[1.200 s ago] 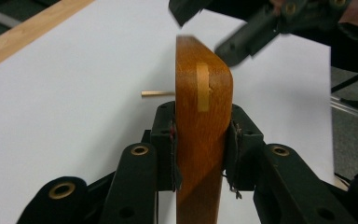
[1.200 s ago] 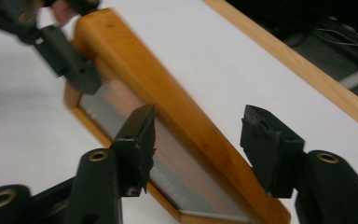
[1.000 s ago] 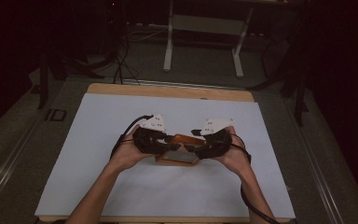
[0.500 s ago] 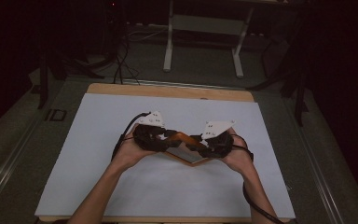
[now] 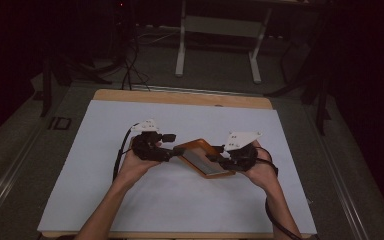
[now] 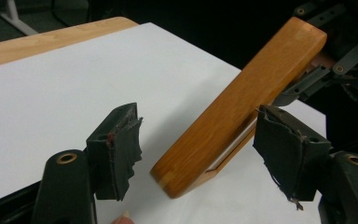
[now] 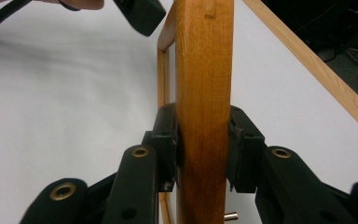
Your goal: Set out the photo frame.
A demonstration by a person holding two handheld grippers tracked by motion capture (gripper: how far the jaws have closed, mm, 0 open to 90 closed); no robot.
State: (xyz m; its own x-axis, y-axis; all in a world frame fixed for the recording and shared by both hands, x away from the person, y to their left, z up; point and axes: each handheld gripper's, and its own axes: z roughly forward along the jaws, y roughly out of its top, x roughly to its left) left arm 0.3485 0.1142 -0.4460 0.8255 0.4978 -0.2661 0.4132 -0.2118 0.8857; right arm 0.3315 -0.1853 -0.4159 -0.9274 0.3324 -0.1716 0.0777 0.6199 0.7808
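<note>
Two grippers, one wooden frame [image 5: 203,157], white-covered worktop [image 5: 105,200] in a dark room.

Pale sheet over a wooden worktop, bare wood strip along the far edge; beyond it a dim floor with a white metal stand [image 5: 219,30] and loose cables [image 5: 130,70]. Frame near the worktop's middle, lifted and slanted between both hands. Right gripper [image 7: 204,154] pinching the frame's wooden edge, pads pressed against both sides. Left gripper [image 6: 196,154] spread wide, jaws just been opening, frame's lower corner between the pads but apart from the left one; contact with the right pad impossible to tell. Same left gripper [image 5: 172,148] just at the frame's left end from above.
</note>
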